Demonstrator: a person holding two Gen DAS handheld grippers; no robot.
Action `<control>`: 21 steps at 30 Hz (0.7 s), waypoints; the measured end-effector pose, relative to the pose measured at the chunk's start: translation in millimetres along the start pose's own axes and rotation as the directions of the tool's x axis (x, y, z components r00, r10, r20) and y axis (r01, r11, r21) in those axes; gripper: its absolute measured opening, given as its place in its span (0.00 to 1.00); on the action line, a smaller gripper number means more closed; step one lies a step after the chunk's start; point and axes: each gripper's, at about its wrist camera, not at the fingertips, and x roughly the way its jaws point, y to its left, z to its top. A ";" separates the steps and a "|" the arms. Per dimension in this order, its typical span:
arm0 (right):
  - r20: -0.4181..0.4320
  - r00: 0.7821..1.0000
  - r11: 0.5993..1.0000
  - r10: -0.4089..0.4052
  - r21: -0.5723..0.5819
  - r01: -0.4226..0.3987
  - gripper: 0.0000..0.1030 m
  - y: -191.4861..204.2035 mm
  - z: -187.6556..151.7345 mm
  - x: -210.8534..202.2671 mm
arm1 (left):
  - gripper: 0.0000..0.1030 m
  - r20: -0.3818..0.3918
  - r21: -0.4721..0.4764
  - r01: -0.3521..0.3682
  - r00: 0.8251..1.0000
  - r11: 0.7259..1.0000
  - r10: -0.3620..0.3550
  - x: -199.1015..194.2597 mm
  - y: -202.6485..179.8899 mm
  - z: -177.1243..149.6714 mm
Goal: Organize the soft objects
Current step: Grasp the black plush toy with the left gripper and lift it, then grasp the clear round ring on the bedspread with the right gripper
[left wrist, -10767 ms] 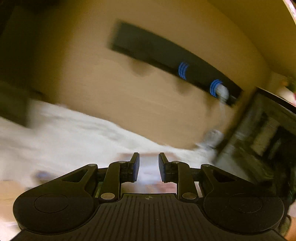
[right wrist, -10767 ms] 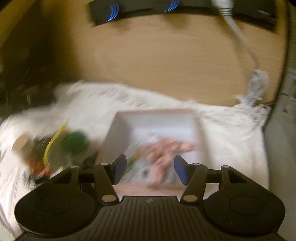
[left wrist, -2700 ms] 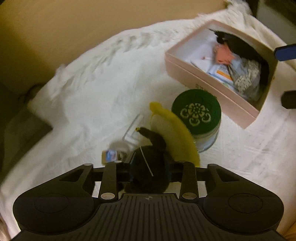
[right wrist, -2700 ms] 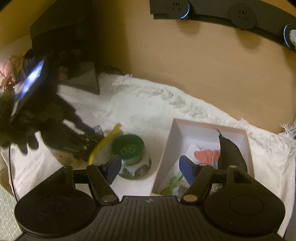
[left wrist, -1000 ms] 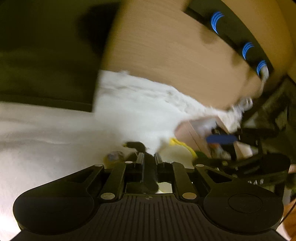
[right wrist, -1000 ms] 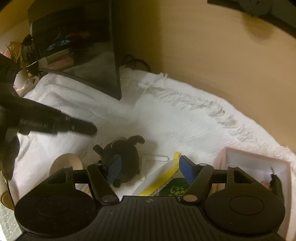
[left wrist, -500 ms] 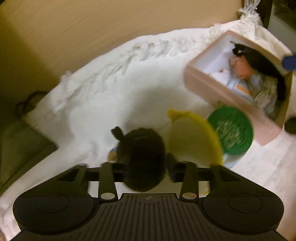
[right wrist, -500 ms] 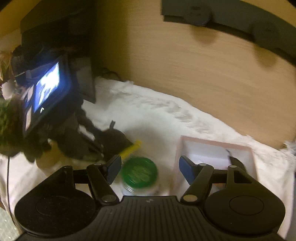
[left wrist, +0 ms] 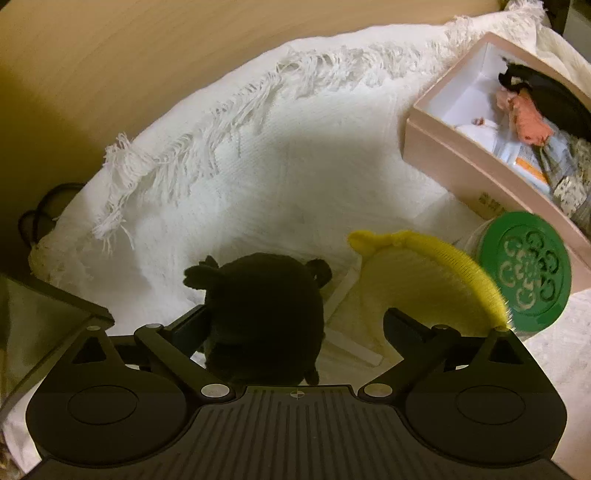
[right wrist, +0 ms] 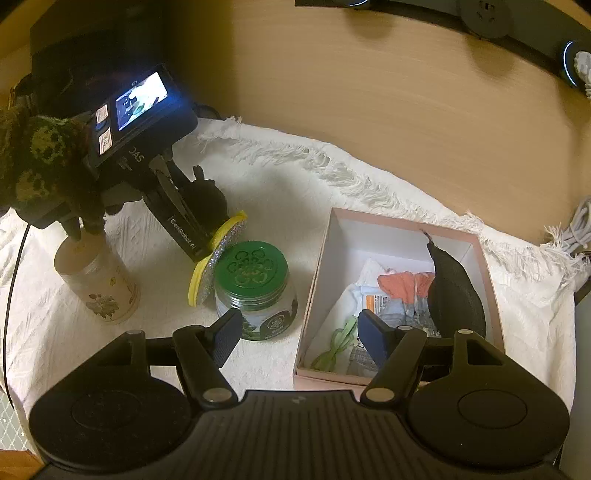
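A black plush toy (left wrist: 260, 314) lies on the white cloth between the wide-open fingers of my left gripper (left wrist: 295, 325), nearer the left finger; contact is unclear. It also shows in the right wrist view (right wrist: 205, 201), beside the left gripper (right wrist: 184, 225). A yellow-rimmed round pad (left wrist: 424, 280) leans against a green-lidded jar (left wrist: 524, 269). The pink box (right wrist: 321, 266) holds soft items: an orange cloth (right wrist: 404, 282), a black piece (right wrist: 456, 291) and a green band (right wrist: 338, 347). My right gripper (right wrist: 299, 338) is open and empty above the jar (right wrist: 255, 284) and the box's near edge.
A cream floral cup (right wrist: 98, 280) stands at the left on the fringed white cloth (left wrist: 258, 166). A wooden wall with a black power strip (right wrist: 517, 22) runs behind. A dark screen edge (left wrist: 44, 306) sits at the left.
My left gripper, shut on the black plush a second ago, has opened wide and the plush rests on the cloth. My right gripper has swung to face the jar and box.
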 end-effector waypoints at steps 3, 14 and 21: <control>0.002 1.000 1.000 -0.006 0.011 0.006 0.68 -2.3 1.7 -1.2 | 0.98 -0.089 0.034 -0.078 0.993 0.996 0.081 12.9 -1.8 -9.2; -0.015 1.000 1.000 0.011 0.027 -0.010 0.68 -7.8 -1.0 12.9 | 0.61 0.040 -0.225 0.004 0.999 0.974 0.006 -6.7 48.3 -30.4; 0.012 0.999 0.998 0.046 0.047 -0.046 0.68 -13.1 13.4 9.0 | 0.60 0.105 -0.334 0.109 0.991 0.936 -0.079 -19.9 70.3 -54.4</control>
